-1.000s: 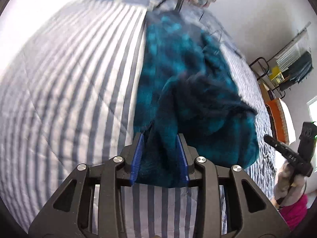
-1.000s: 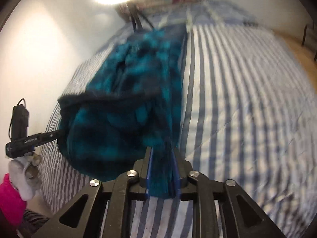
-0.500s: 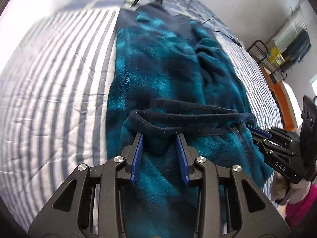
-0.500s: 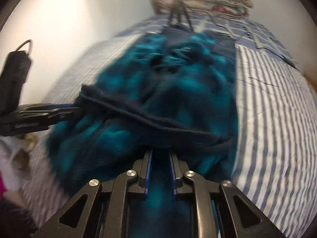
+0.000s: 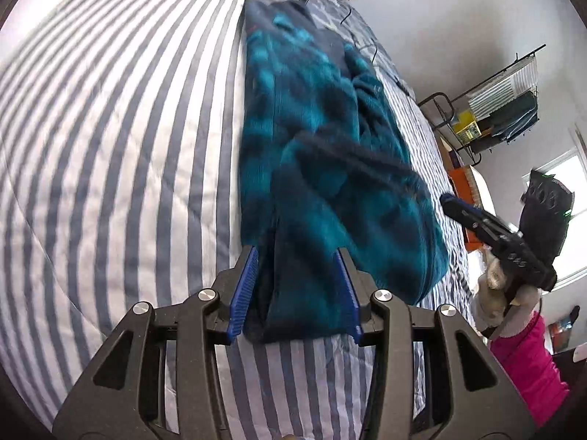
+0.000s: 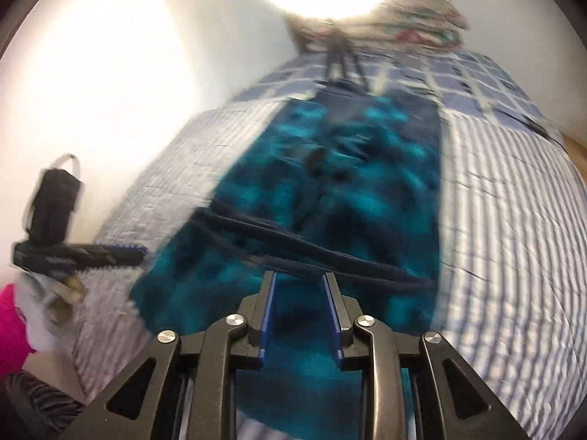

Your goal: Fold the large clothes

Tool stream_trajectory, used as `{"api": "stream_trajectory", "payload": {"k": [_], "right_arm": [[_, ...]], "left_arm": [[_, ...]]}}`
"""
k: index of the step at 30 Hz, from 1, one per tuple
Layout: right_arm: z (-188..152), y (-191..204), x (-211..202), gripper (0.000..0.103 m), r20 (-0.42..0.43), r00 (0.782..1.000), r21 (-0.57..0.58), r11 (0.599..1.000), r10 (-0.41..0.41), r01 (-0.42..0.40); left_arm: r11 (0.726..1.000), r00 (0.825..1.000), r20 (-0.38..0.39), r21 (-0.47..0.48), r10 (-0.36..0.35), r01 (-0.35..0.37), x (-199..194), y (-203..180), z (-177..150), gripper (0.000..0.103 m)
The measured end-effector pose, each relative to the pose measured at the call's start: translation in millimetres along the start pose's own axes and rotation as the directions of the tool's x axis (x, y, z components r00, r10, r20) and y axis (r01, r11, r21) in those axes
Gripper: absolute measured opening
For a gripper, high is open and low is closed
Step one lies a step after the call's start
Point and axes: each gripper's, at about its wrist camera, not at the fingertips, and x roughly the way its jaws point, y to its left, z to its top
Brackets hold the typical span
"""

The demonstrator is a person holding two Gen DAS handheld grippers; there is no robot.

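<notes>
Released garment (image 5: 330, 168), far end blurred

No text, label or number is legible anywhere

The right wrist view is smeared by motion blur: the teal garment (image 6: 330, 190) is reduced to streaks, and a small brownish object (image 6: 315, 157) on it cannot be identified. The pile (image 6: 422, 18) at 12 o'clock is washed out by glare. In the left wrist view, items on the rack (image 5: 506, 110) at 2 o'clock cannot be made out.
</notes>
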Motion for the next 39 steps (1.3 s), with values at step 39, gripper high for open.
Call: {"api": "stream_trajectory", "payload": {"k": [39], "right_arm": [[-32.4, -55.6, -3.9, 0.029, -0.105, 0.964, 0.124, 0.959, -0.242, 0.255]], "left_arm": [[0.932, 0.940, 0.162, 0.163, 0.300, -0.325, 34.6, -62.5, 27.6, 0.021]]}}
